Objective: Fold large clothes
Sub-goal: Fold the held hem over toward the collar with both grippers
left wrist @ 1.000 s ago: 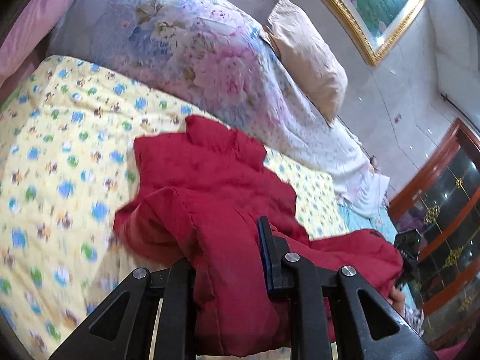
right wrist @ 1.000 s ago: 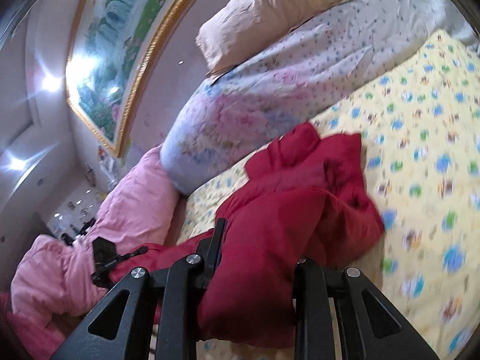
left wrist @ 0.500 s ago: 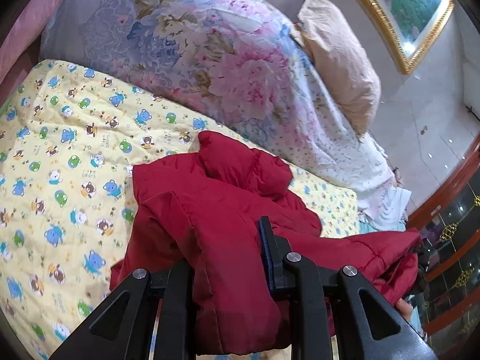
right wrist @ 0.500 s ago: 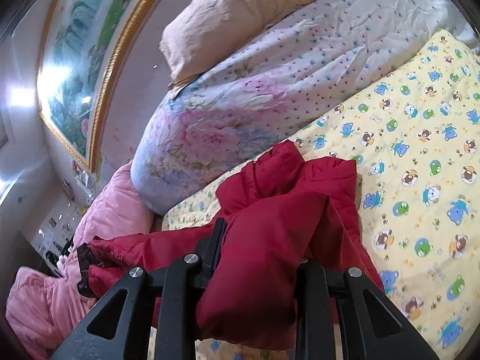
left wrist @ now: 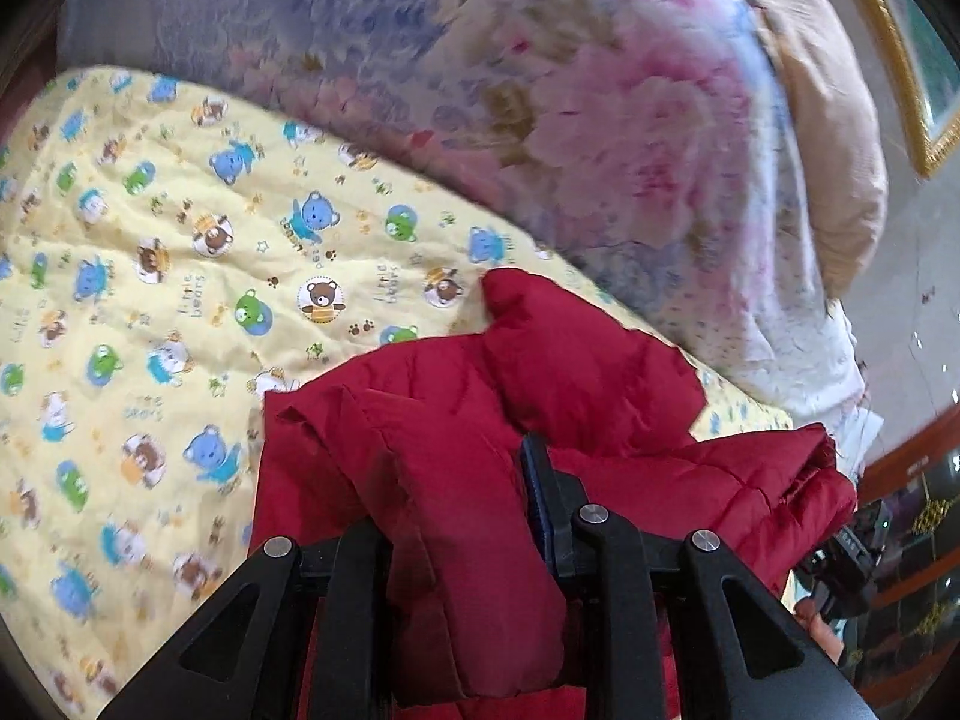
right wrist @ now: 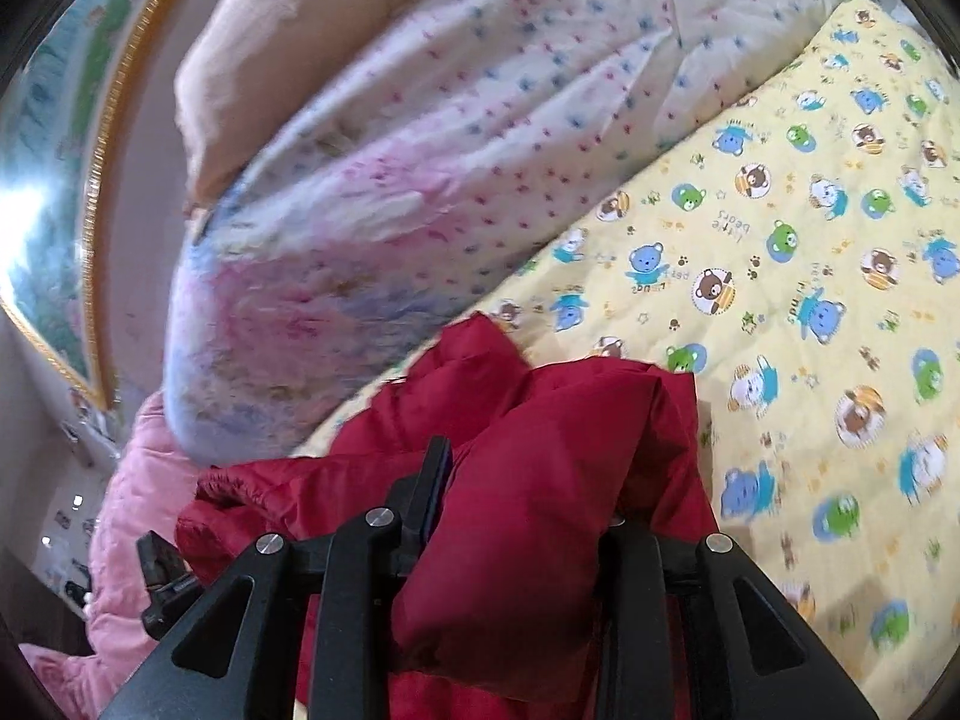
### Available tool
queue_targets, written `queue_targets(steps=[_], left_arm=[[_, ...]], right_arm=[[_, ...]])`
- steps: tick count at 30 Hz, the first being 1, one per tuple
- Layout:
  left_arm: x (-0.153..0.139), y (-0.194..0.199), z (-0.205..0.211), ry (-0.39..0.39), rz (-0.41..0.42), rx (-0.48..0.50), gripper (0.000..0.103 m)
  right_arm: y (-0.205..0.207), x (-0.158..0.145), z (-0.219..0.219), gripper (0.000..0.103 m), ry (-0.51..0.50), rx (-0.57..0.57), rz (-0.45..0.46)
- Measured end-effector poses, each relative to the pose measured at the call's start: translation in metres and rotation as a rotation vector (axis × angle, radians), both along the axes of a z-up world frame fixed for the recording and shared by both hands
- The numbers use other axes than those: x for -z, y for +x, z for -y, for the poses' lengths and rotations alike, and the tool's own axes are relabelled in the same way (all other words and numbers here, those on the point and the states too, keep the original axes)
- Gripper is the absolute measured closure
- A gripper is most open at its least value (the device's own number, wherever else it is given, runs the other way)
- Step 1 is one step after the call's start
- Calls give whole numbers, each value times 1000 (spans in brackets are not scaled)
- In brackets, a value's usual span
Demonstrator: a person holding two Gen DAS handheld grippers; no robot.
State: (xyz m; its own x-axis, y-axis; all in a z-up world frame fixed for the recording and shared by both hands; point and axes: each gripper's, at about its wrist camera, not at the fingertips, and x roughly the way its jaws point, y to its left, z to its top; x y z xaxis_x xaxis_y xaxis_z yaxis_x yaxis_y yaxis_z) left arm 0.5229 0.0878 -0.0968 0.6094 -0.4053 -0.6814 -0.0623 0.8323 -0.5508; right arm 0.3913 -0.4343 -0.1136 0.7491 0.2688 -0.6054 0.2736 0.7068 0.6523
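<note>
Red padded jacket (left wrist: 480, 480) now lies lower on the bear-print sheet (left wrist: 180, 252), toward twelve o'clock. My left gripper (left wrist: 462, 516) and right gripper (right wrist: 516, 510) are opening, cloth still between both; the fold is landing.

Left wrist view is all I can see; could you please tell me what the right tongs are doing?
Observer: The right tongs have a thick fold of the jacket between them, and their jaws are opening.
Operator: Thank you. Is there anything beside the duvet that I cannot see?
Observer: Yes, a pink quilt lies heaped at its end, behind the jacket.
</note>
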Motion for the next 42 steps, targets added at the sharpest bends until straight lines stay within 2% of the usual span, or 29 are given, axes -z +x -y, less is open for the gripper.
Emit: queue_targets(steps=[7,12,15,19,25,27,31,34,36,38,42], left_arm=[[42,46,-4,-47,-22,-16,78],[53,66,-3,-38,-33,0,78],[44,67,-3,-15,-35,21,77],[18,49,-12,-5,11,56,73],[-19,1,-15,86,97,65,63],[-31,-21,-12,95,133,69,62],[-40,-59,10,76,172,139,52],[-32,-79,49,54,170,273,52],[-26,-84,79,101,164,346,52],[-16,-85,110,206,160,382,52],[12,-67,137,255,104,399,52]], right_arm=[[23,36,16,71,68,66,3],[32,52,24,71,117,119,-9],[36,58,29,72,142,138,-19],[40,63,30,72,151,144,-18],[46,63,26,72,117,142,-26],[47,65,28,72,114,146,-31],[54,67,28,72,104,148,-43],[58,66,27,71,88,149,-51],[60,65,26,70,85,150,-59],[60,62,26,69,84,150,-71],[54,39,19,63,39,133,-68]])
